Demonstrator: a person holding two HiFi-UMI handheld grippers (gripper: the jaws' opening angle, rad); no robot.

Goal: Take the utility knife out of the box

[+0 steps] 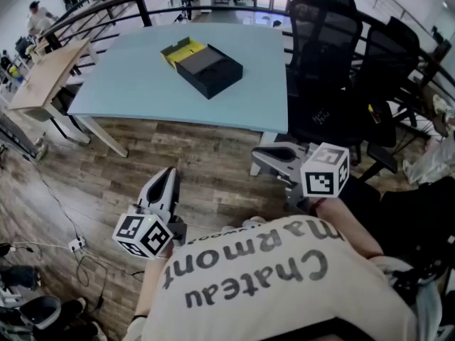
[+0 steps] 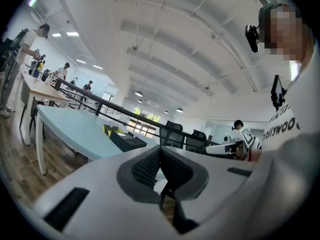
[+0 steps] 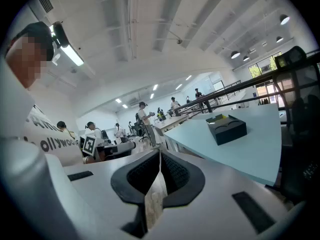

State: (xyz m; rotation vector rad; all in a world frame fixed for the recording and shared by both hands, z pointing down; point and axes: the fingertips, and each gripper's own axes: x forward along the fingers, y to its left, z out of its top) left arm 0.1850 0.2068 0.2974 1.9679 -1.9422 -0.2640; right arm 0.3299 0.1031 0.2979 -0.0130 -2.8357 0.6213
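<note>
The left gripper (image 2: 160, 152) has its fingers (image 2: 144, 167) pressed together at the tips, with nothing between them. The right gripper (image 3: 159, 156) is the same: fingers (image 3: 176, 174) fully closed and empty. In the head view both the left gripper (image 1: 168, 172) and the right gripper (image 1: 257, 155) hang over the wooden floor (image 1: 206, 155), short of the near edge of the pale blue worktop (image 1: 135, 84). The black box (image 1: 208, 68) lies well apart from them, near the middle of the worktop's far edge, with a yellow-and-black piece (image 1: 179, 48) touching its far side. The utility knife cannot be made out inside the box.
</note>
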